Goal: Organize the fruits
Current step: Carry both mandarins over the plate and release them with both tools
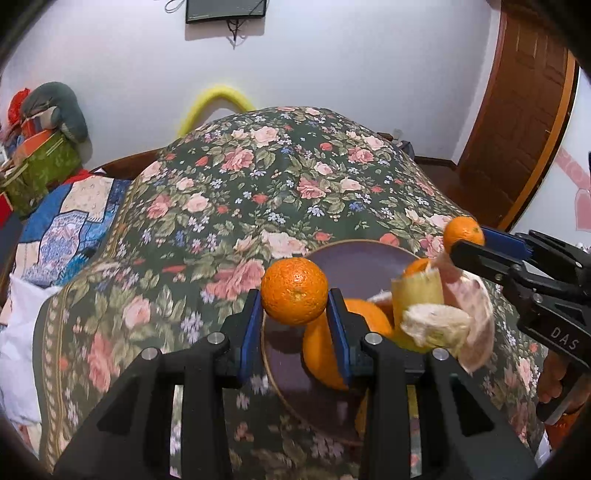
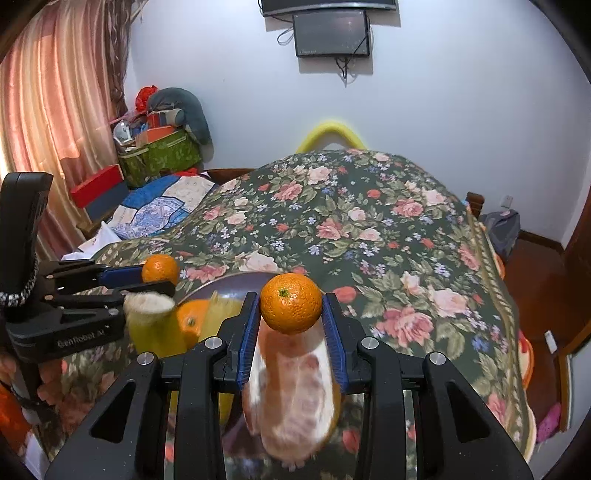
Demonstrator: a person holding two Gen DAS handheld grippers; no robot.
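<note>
Orange everywhere: two small mandarins, both off the bed and both held. Left gripper (image 1: 294, 295), blue pads pressed on either side of its mandarin (image 1: 294, 291), fruit round and whole, navel end facing the lens. From the right wrist view the same tool shows at the left edge, its mandarin (image 2: 160, 268) pinched at the fingertips above the plate's near-left side.

Below and between the two tools: dark purplish plate (image 1: 354, 266) with a thin gold rim, resting on the floral bedspread (image 1: 229, 192) (dark green ground, pink roses). On the plate, a larger orange (image 1: 325, 350), partly hidden behind the left tool's right finger. Just right of it, a piece of yellow-green pomelo rind (image 1: 417, 295) with white pith showing, and a peeled pinkish pomelo section (image 1: 476, 321) lying against it; both blurred.

Right gripper (image 2: 291, 306), jaws likewise clamped on a mandarin (image 2: 291, 303), green stem button facing the lens. It hangs over the pink pomelo section, above the plate's right part. A person's fingers (image 1: 550, 376) wrap that tool's handle at the far right of the left wrist view.

Background, left to right: peach curtain (image 2: 40, 110), heap of boxes and a grey soft toy (image 2: 177, 110), white wall (image 2: 443, 92) with a small dark screen (image 2: 332, 33).
</note>
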